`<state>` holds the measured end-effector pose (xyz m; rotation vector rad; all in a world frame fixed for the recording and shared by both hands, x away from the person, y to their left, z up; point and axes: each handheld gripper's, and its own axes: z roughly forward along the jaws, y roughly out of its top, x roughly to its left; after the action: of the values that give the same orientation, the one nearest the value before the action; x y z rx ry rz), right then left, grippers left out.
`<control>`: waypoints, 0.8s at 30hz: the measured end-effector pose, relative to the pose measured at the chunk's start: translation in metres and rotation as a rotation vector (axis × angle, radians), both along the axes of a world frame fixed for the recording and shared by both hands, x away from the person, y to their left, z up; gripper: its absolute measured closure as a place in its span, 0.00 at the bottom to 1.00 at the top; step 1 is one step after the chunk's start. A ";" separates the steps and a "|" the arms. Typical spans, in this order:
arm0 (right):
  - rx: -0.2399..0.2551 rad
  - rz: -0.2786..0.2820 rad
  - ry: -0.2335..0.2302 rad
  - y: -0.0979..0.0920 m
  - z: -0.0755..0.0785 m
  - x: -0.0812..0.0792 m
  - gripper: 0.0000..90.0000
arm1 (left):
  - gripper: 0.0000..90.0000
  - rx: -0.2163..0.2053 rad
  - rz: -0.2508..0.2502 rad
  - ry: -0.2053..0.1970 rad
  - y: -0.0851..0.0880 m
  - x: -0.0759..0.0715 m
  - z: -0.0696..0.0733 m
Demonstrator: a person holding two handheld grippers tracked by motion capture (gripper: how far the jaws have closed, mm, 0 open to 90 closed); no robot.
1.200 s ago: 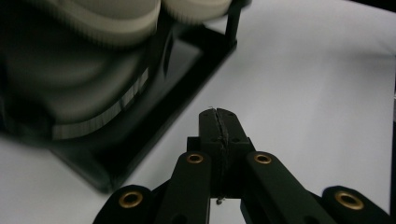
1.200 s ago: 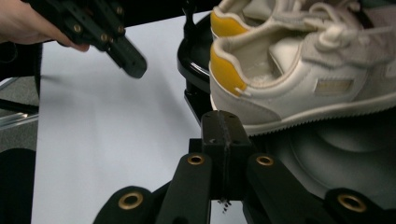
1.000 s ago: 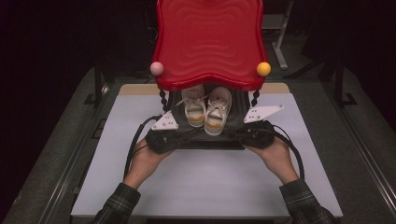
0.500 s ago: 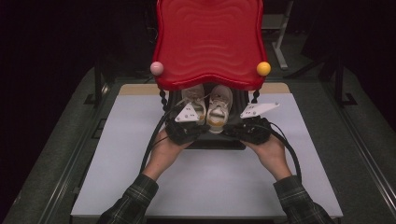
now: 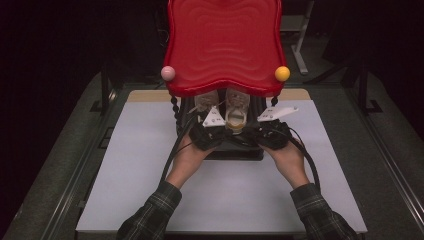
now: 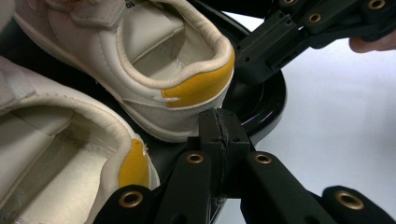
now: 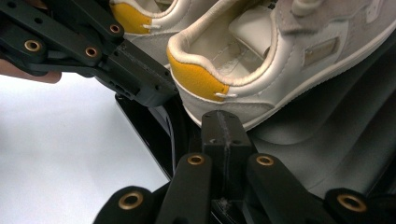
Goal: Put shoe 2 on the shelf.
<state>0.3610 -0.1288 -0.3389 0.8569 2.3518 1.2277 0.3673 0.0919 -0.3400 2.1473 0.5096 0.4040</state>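
Presently listed: pair of cream shoes with yellow heels (image 5: 226,106) on a black tray (image 5: 235,152), under a red shelf (image 5: 223,45), on a white table (image 5: 225,195); left gripper (image 6: 219,126) jaws pressed together, empty, tip just beside a heel (image 6: 198,86); right gripper (image 7: 223,126) likewise closed, empty, near the other heel (image 7: 196,77).

Two cream shoes (image 5: 225,106) with yellow heel patches stand upright side by side, heels nearest, on a black tray (image 5: 235,150) under the red shelf (image 5: 224,45).
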 end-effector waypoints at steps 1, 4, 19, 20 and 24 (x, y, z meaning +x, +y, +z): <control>-0.005 -0.001 -0.005 0.001 0.000 0.000 1.00 | 1.00 -0.008 0.002 0.002 0.000 0.000 -0.001; 0.001 0.000 0.001 0.000 0.000 0.000 1.00 | 1.00 -0.008 -0.002 0.002 0.001 -0.001 0.000; 0.028 0.028 0.005 -0.013 0.007 -0.023 0.56 | 0.54 -0.002 -0.022 0.049 0.035 -0.028 0.006; 0.024 0.022 0.007 -0.015 0.006 -0.025 0.52 | 0.50 -0.005 -0.019 0.051 0.038 -0.030 0.006; 0.015 0.026 0.021 -0.022 0.002 -0.032 0.48 | 0.41 0.020 -0.020 0.047 0.051 -0.039 0.007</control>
<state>0.3289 -0.1506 -0.3368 0.8506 2.3800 1.2543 0.3279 0.1427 -0.3327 2.1832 0.5127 0.3497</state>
